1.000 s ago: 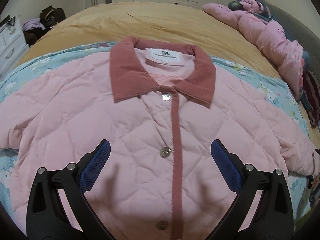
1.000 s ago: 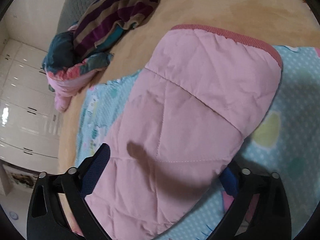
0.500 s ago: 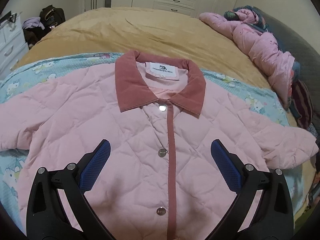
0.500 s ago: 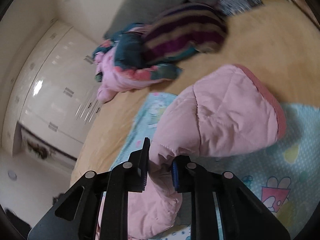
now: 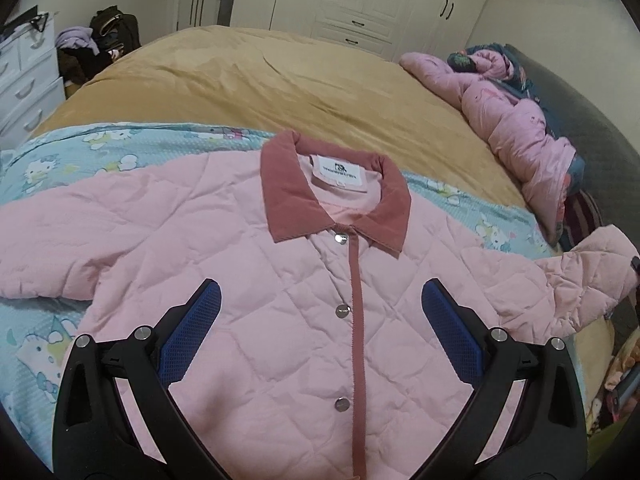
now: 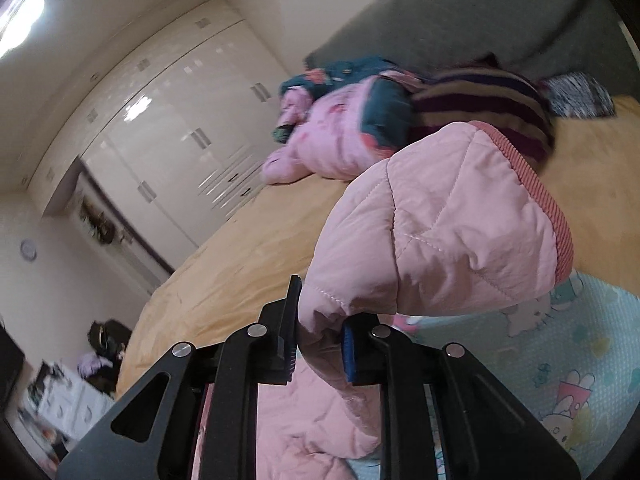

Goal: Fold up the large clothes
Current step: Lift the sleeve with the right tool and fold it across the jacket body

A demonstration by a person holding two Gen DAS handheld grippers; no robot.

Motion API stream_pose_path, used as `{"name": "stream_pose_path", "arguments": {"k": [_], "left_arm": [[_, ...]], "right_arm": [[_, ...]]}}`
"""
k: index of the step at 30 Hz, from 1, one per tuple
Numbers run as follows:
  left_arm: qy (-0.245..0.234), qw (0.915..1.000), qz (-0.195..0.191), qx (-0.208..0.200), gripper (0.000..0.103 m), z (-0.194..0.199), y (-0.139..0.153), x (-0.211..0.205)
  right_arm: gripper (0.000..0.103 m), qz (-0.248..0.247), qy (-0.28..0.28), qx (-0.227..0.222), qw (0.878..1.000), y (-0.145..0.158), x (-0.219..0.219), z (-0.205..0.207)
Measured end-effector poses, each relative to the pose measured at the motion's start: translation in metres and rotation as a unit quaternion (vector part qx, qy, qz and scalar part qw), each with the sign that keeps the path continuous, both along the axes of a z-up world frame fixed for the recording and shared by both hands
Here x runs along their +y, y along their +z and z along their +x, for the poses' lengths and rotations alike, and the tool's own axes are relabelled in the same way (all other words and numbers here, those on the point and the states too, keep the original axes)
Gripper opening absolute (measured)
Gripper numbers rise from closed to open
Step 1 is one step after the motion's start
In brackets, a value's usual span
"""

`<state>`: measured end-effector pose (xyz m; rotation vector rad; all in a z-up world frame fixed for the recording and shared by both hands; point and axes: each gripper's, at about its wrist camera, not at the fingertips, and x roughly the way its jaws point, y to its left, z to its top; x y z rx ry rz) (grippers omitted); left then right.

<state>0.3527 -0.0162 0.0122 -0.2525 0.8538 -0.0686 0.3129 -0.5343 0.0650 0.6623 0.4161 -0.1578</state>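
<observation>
Holding the left gripper (image 5: 320, 336) above the chest of the pink quilted jacket (image 5: 280, 280), you have its jaws spread wide with nothing between them. That jacket lies face up and buttoned on a light blue cartoon-print blanket (image 5: 100, 148), which is spread over the tan bed cover (image 5: 260, 80). Its dusty-rose collar (image 5: 332, 200) points toward the white wardrobe (image 5: 360, 0).

Your right gripper (image 6: 318, 344) has its jaws closed narrow on the jacket's sleeve (image 6: 440, 232), pinching a fold of the pink fabric. The sleeve is raised off the blanket, with its ribbed rose cuff (image 6: 536, 196) on the far end. From the left wrist view, the same sleeve (image 5: 592, 276) stands up at the right edge. A pile of other clothes (image 6: 360, 128) sits near the grey headboard (image 6: 440, 12).
</observation>
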Motion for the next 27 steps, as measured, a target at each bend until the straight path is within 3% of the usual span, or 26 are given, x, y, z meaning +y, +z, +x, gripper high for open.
{"name": "stream_pose_path", "arguments": {"k": [15,27], "left_arm": [[0.043,0.9971,-0.059,-0.02,0.094,-0.022,0.022,0.076],[0.064,0.9927,-0.099,-0.025,0.094,-0.029,0.024,0.117]], "right_arm": [[0.016,-0.086,0.109,-0.037,0.99,0.049,0.136,0.022],[0.016,-0.121,0.205,-0.03,0.971,0.035,0.256,0.042]]}}
